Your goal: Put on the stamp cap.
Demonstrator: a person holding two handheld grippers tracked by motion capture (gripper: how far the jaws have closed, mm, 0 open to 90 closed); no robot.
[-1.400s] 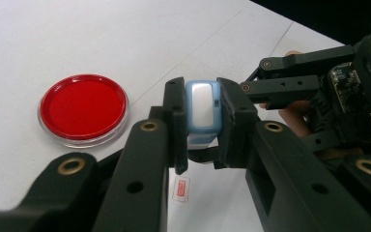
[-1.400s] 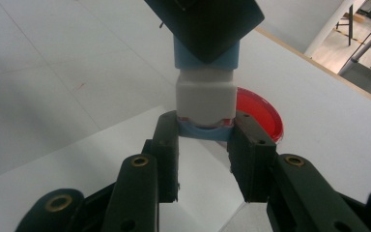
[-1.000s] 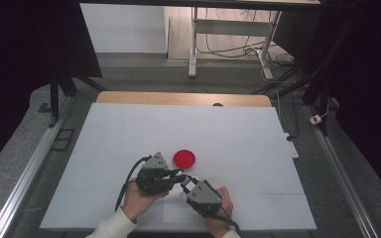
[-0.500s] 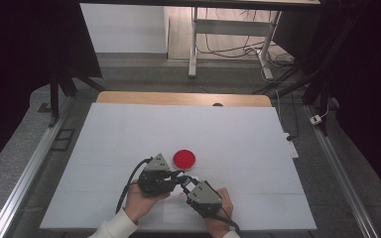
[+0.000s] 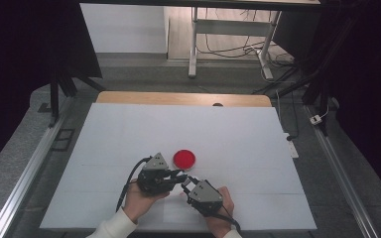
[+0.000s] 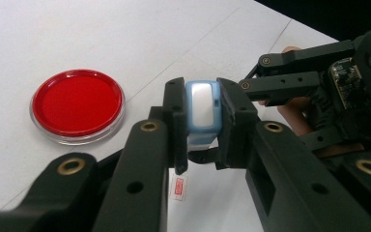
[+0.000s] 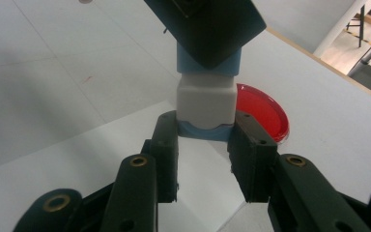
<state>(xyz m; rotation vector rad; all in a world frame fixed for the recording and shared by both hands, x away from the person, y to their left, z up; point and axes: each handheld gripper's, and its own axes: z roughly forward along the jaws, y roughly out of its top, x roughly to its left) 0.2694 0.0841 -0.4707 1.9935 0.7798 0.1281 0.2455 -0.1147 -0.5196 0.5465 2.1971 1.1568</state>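
We see both grippers low over the white table [image 5: 104,148], near its front edge, tips meeting. The left gripper [image 6: 200,121] is clamped on a small light-blue and white box [image 6: 202,108], pads pressed against its two blue sides; a small red-and-white tag [image 6: 178,187] hangs below it. In the right gripper view the right gripper [image 7: 205,133] sits at the box's [image 7: 206,104] rounded blue end, one jaw on each side; its jaws have just been opening slightly, and we cannot tell if the pads still press. The box is off the table, between the two tools. A red round lidded dish [image 5: 184,158] lies on the table just beyond the grippers, apart from them.
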